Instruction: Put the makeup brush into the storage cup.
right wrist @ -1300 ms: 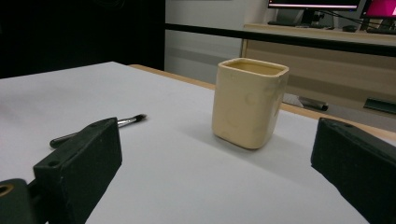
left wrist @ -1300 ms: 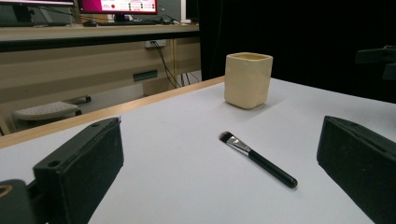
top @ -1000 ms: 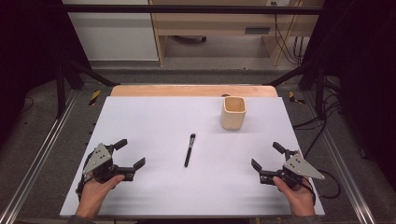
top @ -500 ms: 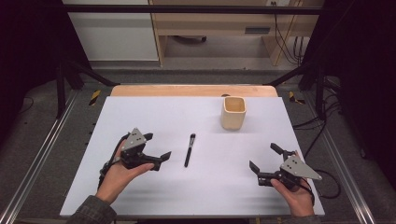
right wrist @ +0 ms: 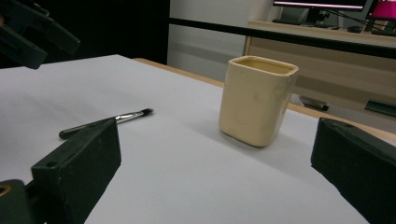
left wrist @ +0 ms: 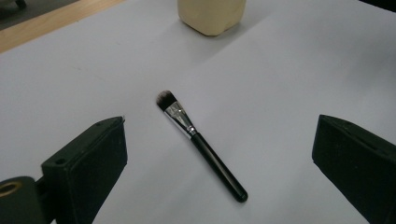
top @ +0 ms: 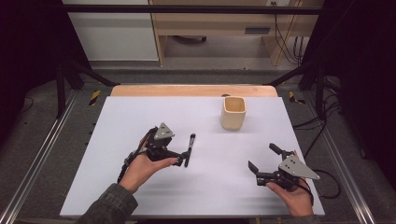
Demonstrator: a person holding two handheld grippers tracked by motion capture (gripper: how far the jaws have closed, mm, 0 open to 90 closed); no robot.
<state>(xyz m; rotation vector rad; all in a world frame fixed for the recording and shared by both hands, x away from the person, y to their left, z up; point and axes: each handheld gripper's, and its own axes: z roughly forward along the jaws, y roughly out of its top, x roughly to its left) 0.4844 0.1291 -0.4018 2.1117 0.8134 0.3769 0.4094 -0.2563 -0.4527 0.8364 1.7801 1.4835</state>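
Left tongs [top: 180, 156] hang spread wide over the white counter [top: 116, 140], a slim black-handled makeup brush with a silver ferrule [left wrist: 198, 142] lying flat between the jaws, untouched. At two o'clock from the brush stands a cream square ceramic cup [top: 233, 113], its inside unclear. At five o'clock, right tongs [top: 262, 161] rest spread.

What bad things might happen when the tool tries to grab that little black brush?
1. The slim black-handled makeup brush lies flat on the white table sheet, so the open left tool might pinch the sheet or push the brush away instead of lifting it.
2. The round handle may roll when the jaws touch it.
3. The tall cream square cup stands free and might tip if bumped.
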